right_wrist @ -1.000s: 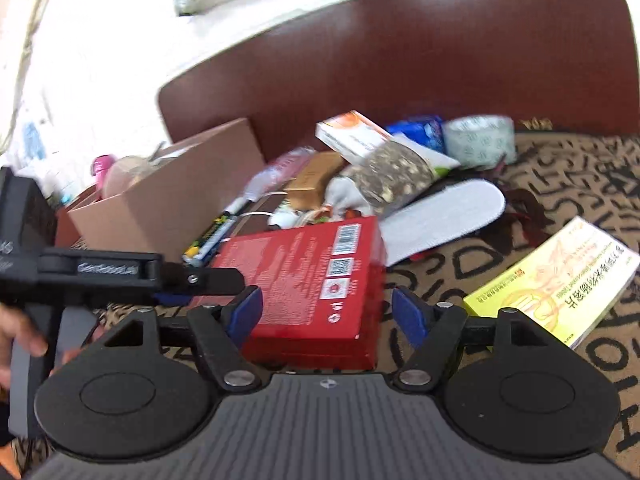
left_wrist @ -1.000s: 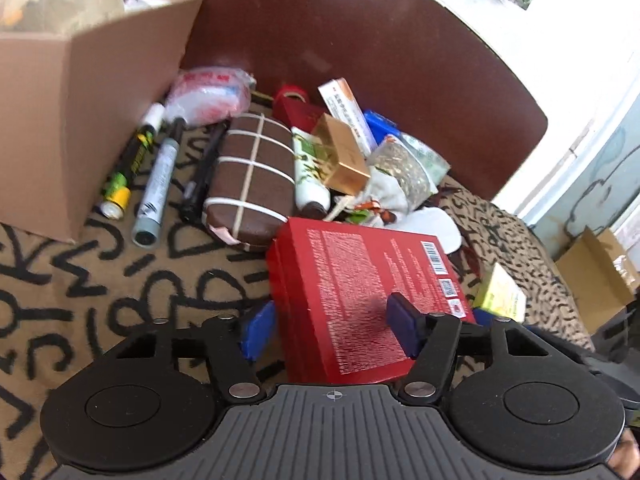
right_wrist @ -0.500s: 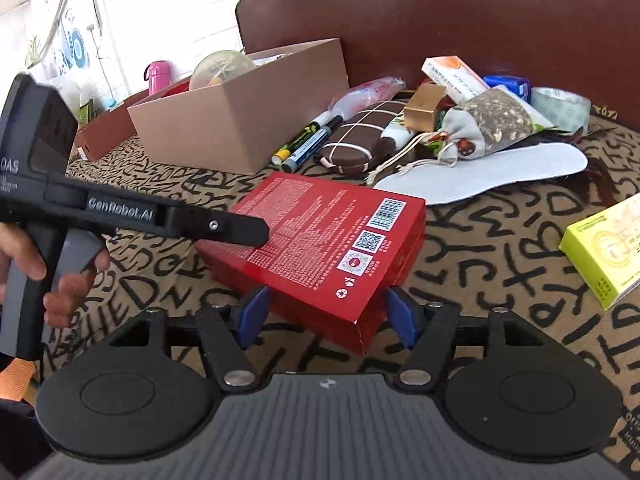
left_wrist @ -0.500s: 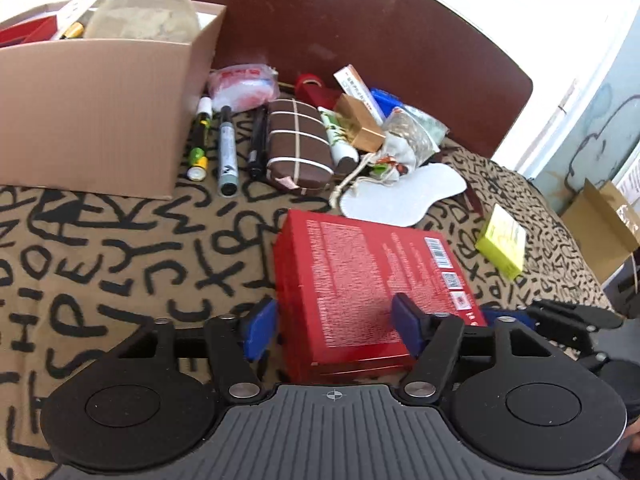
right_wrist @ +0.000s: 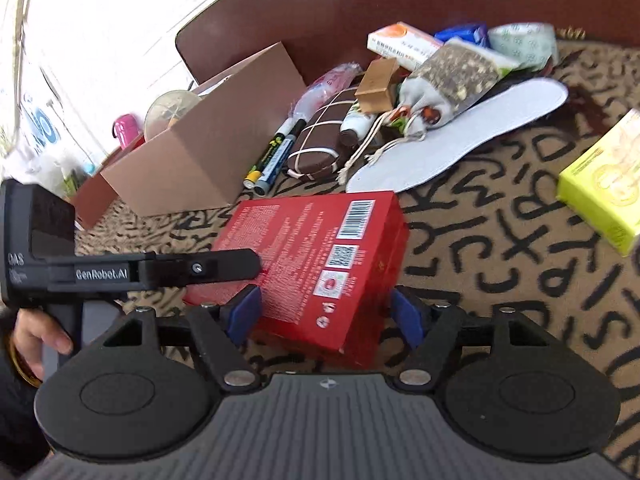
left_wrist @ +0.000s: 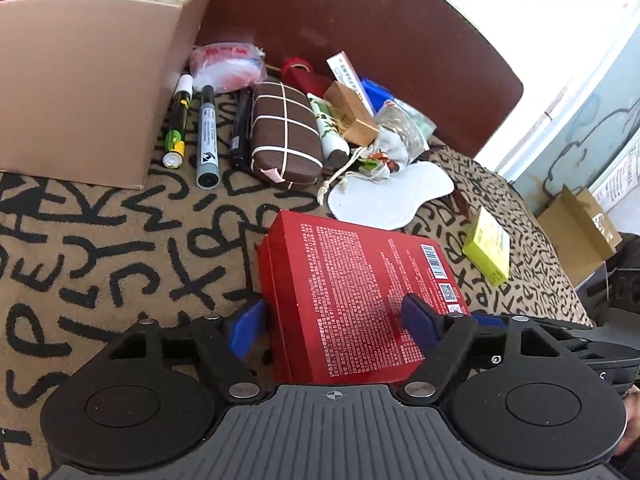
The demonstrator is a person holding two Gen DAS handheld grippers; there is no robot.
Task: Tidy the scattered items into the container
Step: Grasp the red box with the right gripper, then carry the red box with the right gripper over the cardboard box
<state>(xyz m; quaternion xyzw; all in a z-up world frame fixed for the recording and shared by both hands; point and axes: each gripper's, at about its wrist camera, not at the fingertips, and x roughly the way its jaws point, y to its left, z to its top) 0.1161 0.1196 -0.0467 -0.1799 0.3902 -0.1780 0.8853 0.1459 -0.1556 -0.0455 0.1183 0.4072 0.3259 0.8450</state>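
Observation:
A flat red box lies on the patterned cloth, barcode side up. It sits between the jaws of my left gripper, which are opening; the pads do not press on it. From the other side my right gripper straddles the corner of the red box. Its jaws are opening too, with a gap at the right pad. One finger of the left gripper reaches over the box top. The cardboard container stands at the far left with things inside.
Beside the container lie markers, a brown banded pouch, a gold box, a drawstring bag and a white insole. A yellow-green box lies to the right. A dark wooden board rises behind.
Both grippers have drawn back from the pile and their jaws have widened around the red box. The box has stayed on the cloth near the insole.

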